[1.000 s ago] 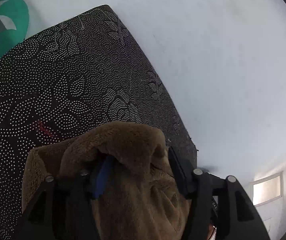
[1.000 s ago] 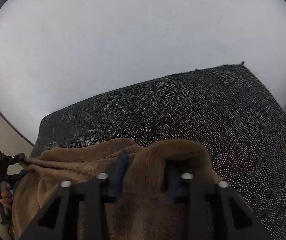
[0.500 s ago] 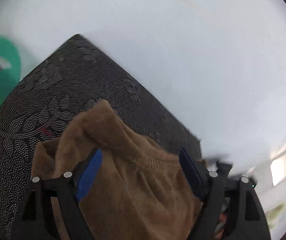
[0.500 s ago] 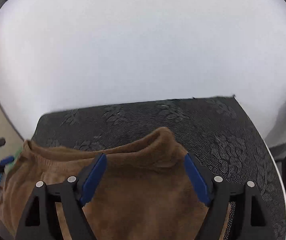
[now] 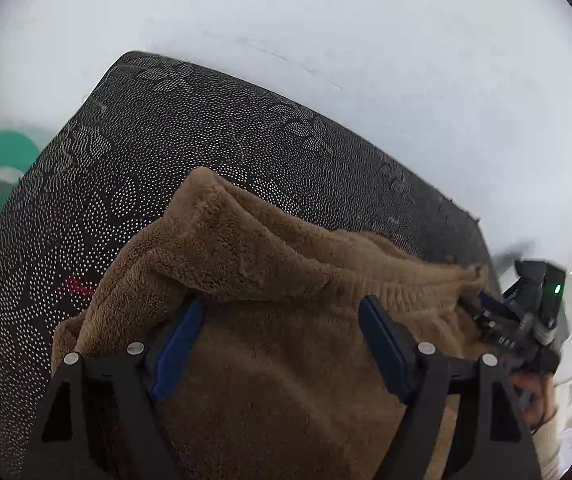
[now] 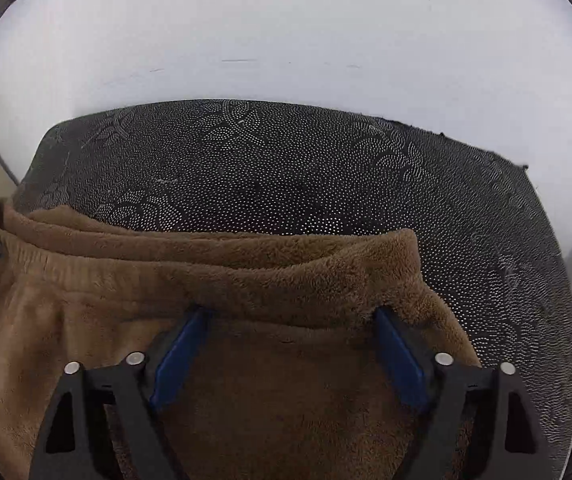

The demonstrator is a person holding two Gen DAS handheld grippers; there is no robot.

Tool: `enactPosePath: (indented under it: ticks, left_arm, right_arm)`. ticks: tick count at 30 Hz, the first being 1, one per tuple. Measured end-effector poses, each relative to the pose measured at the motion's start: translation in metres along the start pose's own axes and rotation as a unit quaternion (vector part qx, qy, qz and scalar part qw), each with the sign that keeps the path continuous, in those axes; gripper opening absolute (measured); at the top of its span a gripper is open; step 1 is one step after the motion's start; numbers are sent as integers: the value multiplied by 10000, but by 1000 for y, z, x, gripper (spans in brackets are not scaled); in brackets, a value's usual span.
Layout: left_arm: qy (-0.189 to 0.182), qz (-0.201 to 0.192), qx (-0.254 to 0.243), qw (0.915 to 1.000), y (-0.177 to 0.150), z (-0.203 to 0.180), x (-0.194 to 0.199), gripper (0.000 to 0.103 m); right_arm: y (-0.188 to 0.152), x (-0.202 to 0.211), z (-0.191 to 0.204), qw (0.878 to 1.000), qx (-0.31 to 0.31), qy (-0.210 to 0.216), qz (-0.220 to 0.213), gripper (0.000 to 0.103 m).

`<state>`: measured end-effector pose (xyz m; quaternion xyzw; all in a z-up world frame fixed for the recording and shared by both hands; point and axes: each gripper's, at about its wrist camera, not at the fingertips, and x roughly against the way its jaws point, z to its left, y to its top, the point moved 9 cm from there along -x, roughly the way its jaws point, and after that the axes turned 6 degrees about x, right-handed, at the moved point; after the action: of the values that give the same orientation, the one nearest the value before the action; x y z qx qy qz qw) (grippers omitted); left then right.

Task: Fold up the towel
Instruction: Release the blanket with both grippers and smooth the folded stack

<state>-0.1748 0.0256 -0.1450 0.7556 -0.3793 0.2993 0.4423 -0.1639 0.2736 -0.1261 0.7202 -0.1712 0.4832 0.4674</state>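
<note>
Brown towel lies on a dotted black mat over white table, both grippers' fingers spread.

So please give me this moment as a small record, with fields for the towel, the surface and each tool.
towel: brown fleece towel, bunched, far edge rolled over in a soft fold
surface: black dotted mat under the towel, on a white table
left tool: left tool open, blue pads on either side of the towel, not pinching it
right tool: right tool open, blue pads apart, towel fold lying over their tips
other: green object at the mat's left edge in the left wrist view, blurred
</note>
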Motion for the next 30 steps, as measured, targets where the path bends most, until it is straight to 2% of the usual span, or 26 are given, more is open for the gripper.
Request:
enactPosePath:
  ticks: [6, 9, 12, 14, 16, 18, 20, 23, 26, 28, 30]
  left_arm:
    - [587, 32, -615, 9964, -11, -10, 0, 83]
    - [318, 59, -836, 9960, -22, -30, 20, 83]
    - [19, 111, -1116, 9937, -39, -52, 42, 83]
    - [-100, 195, -1413, 9897, -63, -66, 55, 83]
    - [-92, 250, -1584, 9870, -77, -72, 55, 83]
    - [-19, 267, -1744, 9843, -87, -75, 51, 83]
    - [109, 223, -1877, 9819, -90, -74, 44, 83]
    - [220, 132, -2087, 9776, -91, -74, 37, 83]
    - [461, -49, -2425, 9690, -96, -74, 31, 83]
    - [607, -196, -2611, 9632, -107, -74, 39, 84]
    - [621, -248, -2584, 9637, -106, -72, 40, 84]
  right_arm:
    - [0, 3, 1, 10000, -12, 14, -30, 92]
    - [-4, 30, 2, 9996, -144, -9, -227, 92]
    - [-16, 77, 23, 9976, 83, 269, -630, 92]
    - [-34, 103, 40, 9961, 285, 315, -774, 92]
    - [-57, 116, 57, 9950, 450, 500, -734, 92]
    - [-79, 118, 68, 9951, 592, 523, -602, 92]
    - [-97, 109, 69, 9956, 732, 344, -468, 92]
    - [-120, 98, 64, 9967, 665, 367, -279, 95]
    - [-130, 99, 63, 9941, 821, 280, -649, 102]
    - [-132, 100, 64, 9933, 812, 178, -808, 102]
    - [-132, 101, 65, 9933, 803, 173, -818, 102]
